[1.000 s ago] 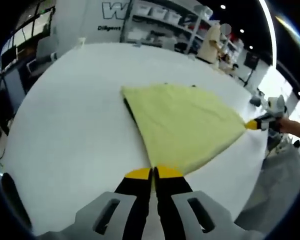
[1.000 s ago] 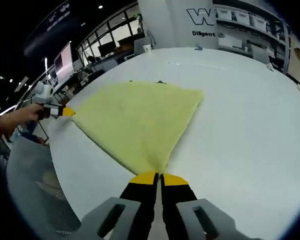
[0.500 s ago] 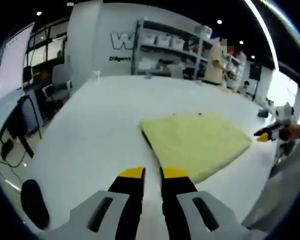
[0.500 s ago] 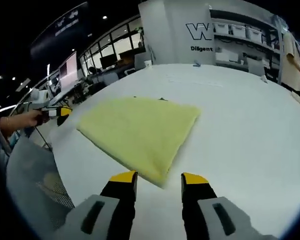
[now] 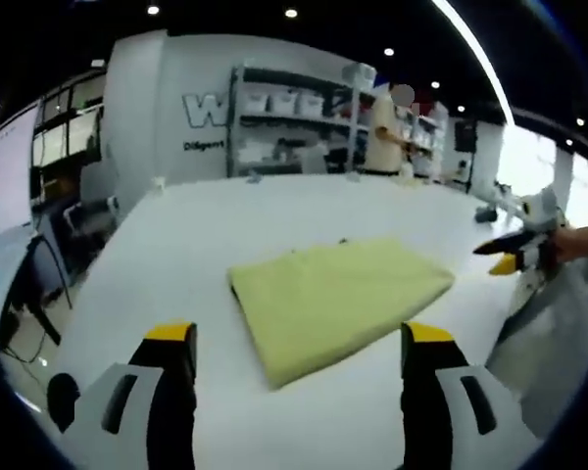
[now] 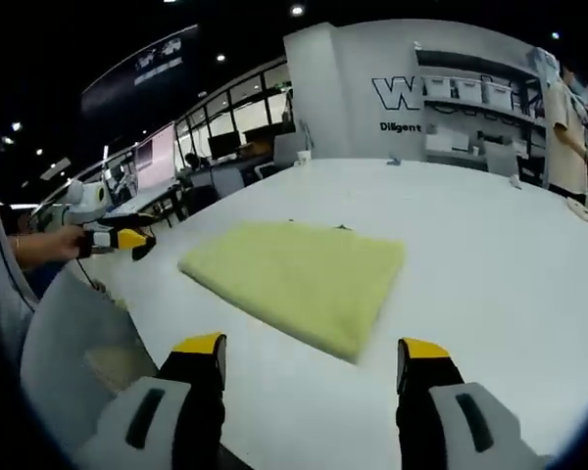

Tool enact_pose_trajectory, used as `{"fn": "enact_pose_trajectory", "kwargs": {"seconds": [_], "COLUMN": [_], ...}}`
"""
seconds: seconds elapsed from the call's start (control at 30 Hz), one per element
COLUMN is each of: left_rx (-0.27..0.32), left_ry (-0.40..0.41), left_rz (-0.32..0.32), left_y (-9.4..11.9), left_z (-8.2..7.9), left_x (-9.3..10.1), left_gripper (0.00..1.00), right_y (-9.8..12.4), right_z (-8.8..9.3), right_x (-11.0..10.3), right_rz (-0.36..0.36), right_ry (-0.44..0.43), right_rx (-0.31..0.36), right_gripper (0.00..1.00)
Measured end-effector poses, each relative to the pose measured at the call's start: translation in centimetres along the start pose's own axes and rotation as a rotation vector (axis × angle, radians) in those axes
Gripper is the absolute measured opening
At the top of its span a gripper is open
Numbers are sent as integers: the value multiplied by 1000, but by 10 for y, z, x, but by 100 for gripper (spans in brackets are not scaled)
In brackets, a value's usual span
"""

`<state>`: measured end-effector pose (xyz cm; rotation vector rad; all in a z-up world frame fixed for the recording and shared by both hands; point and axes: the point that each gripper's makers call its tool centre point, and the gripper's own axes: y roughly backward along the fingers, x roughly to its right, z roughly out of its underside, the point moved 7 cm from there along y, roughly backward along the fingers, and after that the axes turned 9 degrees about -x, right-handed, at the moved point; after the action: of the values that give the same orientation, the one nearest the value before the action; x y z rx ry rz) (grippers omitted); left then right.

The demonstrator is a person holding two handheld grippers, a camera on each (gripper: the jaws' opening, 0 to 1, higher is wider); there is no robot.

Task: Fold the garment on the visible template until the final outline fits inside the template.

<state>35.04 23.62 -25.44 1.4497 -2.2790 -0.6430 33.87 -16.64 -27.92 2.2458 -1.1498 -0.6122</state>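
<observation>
A pale yellow garment (image 5: 338,299) lies folded into a flat, roughly rectangular pad on the white table (image 5: 176,245). In the left gripper view my left gripper (image 5: 299,338) stands wide open just short of the pad's near corner, holding nothing. My right gripper (image 5: 495,255), held by a hand, hovers off the pad's right end. In the right gripper view the garment (image 6: 299,274) rests ahead of my right gripper (image 6: 312,348), whose jaws are spread wide and empty. My left gripper (image 6: 132,242) sits at the left beyond the table edge. Small dark marks (image 6: 343,227) peek out at the pad's far edge.
Shelving with white bins (image 5: 294,117) and a lettered wall (image 6: 412,93) stand behind the table. A person (image 5: 387,127) stands at the back right. Desks with monitors (image 6: 206,147) line the left side. The table's rounded edge (image 6: 108,294) runs close to both grippers.
Both grippers let go of the garment's corners, opened wide and drew back. The garment has settled flat on the table.
</observation>
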Motion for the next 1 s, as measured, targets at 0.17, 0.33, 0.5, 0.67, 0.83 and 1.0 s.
{"fn": "enact_pose_trajectory", "kwargs": {"seconds": [0.17,0.33,0.5,0.67,0.83,1.0], "left_rx": [86,110,112,111,107,105], "left_ry": [12,4,22,6,7,-2], "left_rz": [17,23,43,32,22,25], "left_y": [12,22,23,26,28,29], "left_z": [-5,-2,4,2,1,2], "left_x": [8,19,21,20,22,25], "left_gripper": [94,99,99,99,94,94], "right_y": [16,29,32,30,31,31], "right_z": [-4,-5,-5,-1,2,5], "right_x": [-4,-12,-17,-24,-30,-29], "right_rz": [35,73,82,64,45,38], "right_ry": [6,4,-4,0,8,-6], "right_rx": [70,158,191,177,164,162], "right_gripper": [75,90,94,92,85,82]}}
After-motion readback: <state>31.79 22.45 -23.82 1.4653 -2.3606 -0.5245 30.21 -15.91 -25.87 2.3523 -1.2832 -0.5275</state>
